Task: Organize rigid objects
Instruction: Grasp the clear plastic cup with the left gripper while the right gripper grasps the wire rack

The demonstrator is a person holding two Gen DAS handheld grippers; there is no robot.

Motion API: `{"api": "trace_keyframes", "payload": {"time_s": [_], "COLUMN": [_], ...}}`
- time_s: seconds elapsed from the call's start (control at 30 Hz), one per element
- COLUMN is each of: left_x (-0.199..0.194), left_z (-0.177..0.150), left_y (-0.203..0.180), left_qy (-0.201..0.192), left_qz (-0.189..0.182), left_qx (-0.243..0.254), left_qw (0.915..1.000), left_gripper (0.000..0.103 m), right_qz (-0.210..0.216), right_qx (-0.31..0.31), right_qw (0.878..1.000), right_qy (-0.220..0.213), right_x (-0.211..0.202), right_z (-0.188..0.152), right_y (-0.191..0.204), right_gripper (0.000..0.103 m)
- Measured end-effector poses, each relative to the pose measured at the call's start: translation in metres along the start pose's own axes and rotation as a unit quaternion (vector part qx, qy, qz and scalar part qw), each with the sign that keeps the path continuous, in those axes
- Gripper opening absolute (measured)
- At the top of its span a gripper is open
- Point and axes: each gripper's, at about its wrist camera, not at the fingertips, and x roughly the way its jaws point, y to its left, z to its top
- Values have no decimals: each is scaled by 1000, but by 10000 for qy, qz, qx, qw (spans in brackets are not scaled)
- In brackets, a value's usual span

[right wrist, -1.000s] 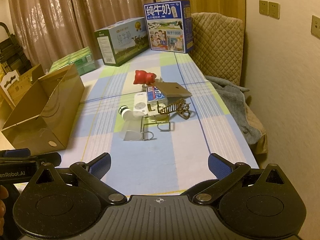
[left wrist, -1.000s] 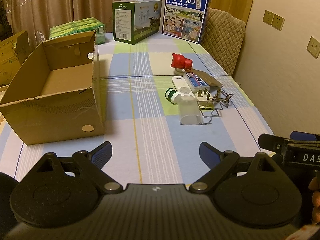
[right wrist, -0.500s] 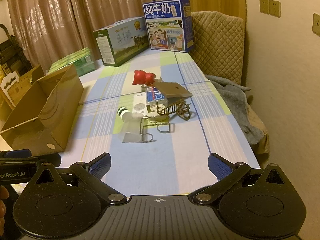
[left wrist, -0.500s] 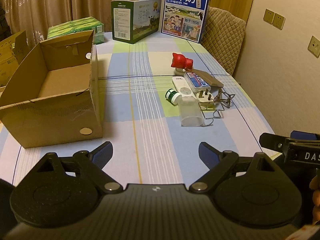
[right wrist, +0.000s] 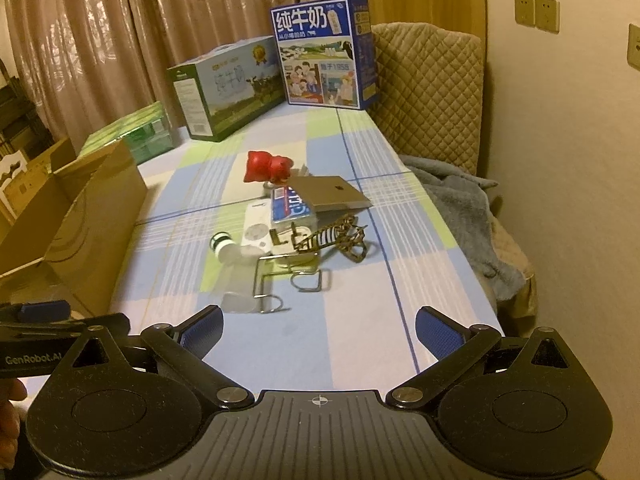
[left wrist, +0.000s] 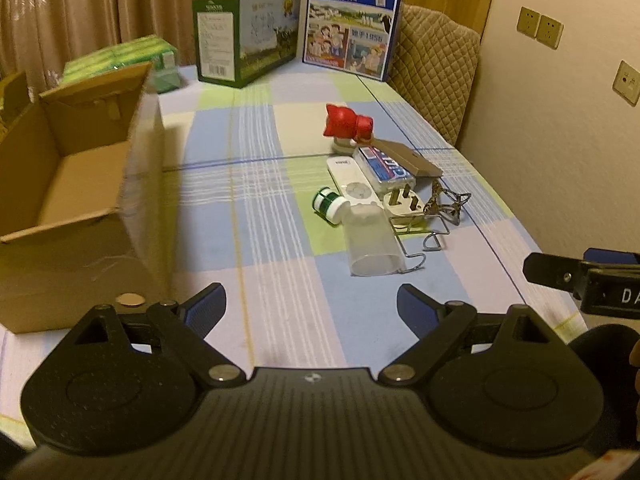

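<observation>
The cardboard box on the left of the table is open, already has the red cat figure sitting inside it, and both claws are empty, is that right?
Not quite. The cardboard box is open and both claws, left and right, are empty, but the red cat figure isn't inside. The left wrist view shows it on the tablecloth with the other small items; the visible box interior looks bare.

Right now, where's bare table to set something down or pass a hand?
Bare cloth runs between the cardboard box and the clear cup, and on to both open grippers, left and right. Crowded from the cup back to the red toy.
</observation>
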Motion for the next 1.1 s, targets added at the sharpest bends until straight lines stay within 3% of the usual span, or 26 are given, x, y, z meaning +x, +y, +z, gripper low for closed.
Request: {"api": "trace_keyframes", "payload": {"time_s": [0.07, 0.13, 0.23, 0.73, 0.87, 1.0, 1.1], "left_x": [10, 20, 34, 84, 89, 93, 94], "left_z": [1, 3, 4, 13, 11, 8, 7], "left_y": [-1, -1, 1, 13, 15, 16, 16], "left_qy": [17, 41, 55, 169, 220, 251, 271], "left_qz": [17, 28, 19, -261, -283, -291, -303], "left_qx": [51, 89, 157, 23, -31, -53, -62], "left_qw": [10000, 9999, 9999, 9995, 9994, 9992, 9992], "left_gripper": [90, 90, 90, 90, 90, 90, 90], "right_qz": [2, 53, 196, 229, -59, -87, -174], "right_qx": [9, 24, 50, -142, -285, -311, -635], "right_qw": [10000, 10000, 9996, 9983, 9986, 9987, 9969], "right_qy": [19, 80, 199, 511, 431, 383, 431], "right_x": [9, 22, 42, 147, 153, 153, 158], "right_z": [1, 4, 9, 18, 20, 19, 16], "right_y": [-1, 0, 3, 17, 17, 14, 23], "right_gripper": [99, 89, 83, 83, 83, 83, 77]}}
